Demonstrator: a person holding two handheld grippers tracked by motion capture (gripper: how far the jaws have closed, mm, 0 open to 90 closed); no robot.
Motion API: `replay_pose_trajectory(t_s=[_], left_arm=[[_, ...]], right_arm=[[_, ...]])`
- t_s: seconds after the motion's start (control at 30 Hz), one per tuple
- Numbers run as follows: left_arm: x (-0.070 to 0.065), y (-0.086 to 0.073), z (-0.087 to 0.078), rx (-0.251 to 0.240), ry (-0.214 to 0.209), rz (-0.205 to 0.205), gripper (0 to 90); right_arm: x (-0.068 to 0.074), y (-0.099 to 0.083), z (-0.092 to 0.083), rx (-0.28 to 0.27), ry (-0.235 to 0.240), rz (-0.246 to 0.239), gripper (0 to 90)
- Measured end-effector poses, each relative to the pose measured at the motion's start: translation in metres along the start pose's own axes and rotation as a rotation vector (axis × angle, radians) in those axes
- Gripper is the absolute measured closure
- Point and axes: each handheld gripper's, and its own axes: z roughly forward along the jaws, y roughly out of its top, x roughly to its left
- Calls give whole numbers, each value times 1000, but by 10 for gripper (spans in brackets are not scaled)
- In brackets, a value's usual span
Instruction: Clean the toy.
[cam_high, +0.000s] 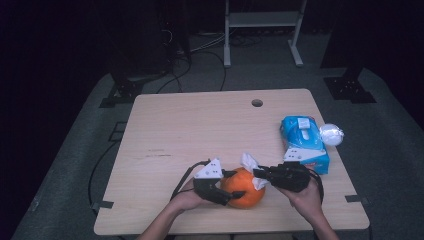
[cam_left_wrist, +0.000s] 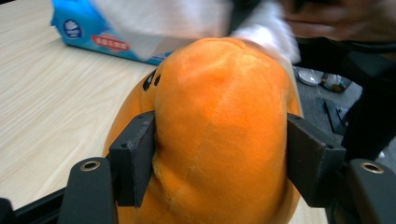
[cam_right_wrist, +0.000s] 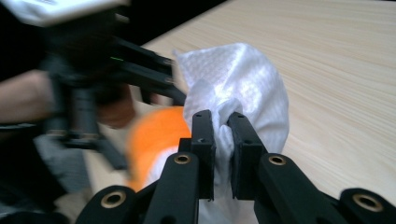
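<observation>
Two Tongs on One Orange Plush

Two tongs met near the worktop's (cam_high: 165, 125) front edge, a little right of its middle. The left tongs (cam_high: 235, 184) gripped an orange plush (cam_high: 244, 189), jaws pressed into its sides, as the left gripper view showed (cam_left_wrist: 219, 140). The right tongs (cam_high: 259, 175) were clamped on a white tissue (cam_high: 249, 162), bunched between the jaws in the right gripper view (cam_right_wrist: 243, 88), and the tissue lay against the plush's right side. A blue tissue pack (cam_high: 303, 142) lay near the right edge, just behind the right hand (cam_high: 306, 197). A white ball (cam_high: 331, 134) sat beside the pack at that edge.
</observation>
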Motion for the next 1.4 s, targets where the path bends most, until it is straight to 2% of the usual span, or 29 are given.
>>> replay_pose_trajectory(t_s=[0.03,0.07,0.1,0.13,0.17,0.23,0.3,0.33,0.37,0.4,0.43,0.5,0.6,0.63,0.67,0.77,0.83,0.9,1.0,1.17,1.2,1.23,1.3,1.33,1.37,1.4], left_arm=[[1,0,-1,-1,4,-7,322],[3,-1,-1,-5,7,-18,323],[3,-1,-1,-5,7,-18,323],[5,-2,-4,-10,9,-33,323],[7,-3,-5,-13,10,-37,323],[9,-4,-7,-12,12,-45,324],[11,-5,-9,-15,6,-57,324],[11,-5,-9,-15,6,-57,324],[14,-6,-12,-15,2,-61,324],[14,-6,-12,-15,2,-61,324],[15,-8,-13,-22,0,-70,323],[16,-8,-14,-22,7,-70,323],[16,-8,-14,-24,15,-75,323],[17,-8,-13,-29,16,-77,323],[17,-9,-14,-33,18,-84,323],[18,-9,-15,-30,23,-84,323],[19,-9,-16,-34,27,-96,323],[20,-9,-17,-37,31,-107,323],[20,-8,-16,-41,38,-108,321],[18,-5,-10,-57,104,-134,307],[16,-4,-8,-57,112,-136,307],[15,-3,-8,-50,112,-132,307],[14,-2,-8,-47,104,-129,304],[14,-2,-8,-47,104,-129,302],[14,-2,-8,-46,75,-145,299],[14,-2,-8,-46,75,-145,295]], right_arm=[[5,2,1,-10,45,-4,815],[8,3,3,-14,66,-11,814],[8,3,3,-14,66,-11,814],[16,4,7,-2,74,-44,814],[17,5,9,4,67,-54,814],[11,3,8,2,60,-38,815],[1,-1,6,6,30,-21,814],[1,-1,6,6,30,-21,814],[-9,-7,3,16,3,11,814],[-9,-7,3,16,3,11,814],[-16,-12,2,27,-3,41,814],[-17,-13,3,30,-1,49,814],[-12,-10,3,21,2,35,814],[-8,-8,3,19,8,20,814],[-1,-4,3,1,44,1,814],[3,-3,4,8,42,-15,814],[-5,-6,5,13,35,14,814],[-13,-9,4,34,-9,32,814],[-15,-11,2,39,-10,49,814],[14,4,9,12,58,-38,814],[20,5,11,16,65,-59,813],[24,6,14,29,51,-80,814],[25,6,17,40,20,-99,814],[21,5,16,37,22,-86,814],[18,4,15,33,21,-71,814],[14,3,14,28,20,-57,814]])
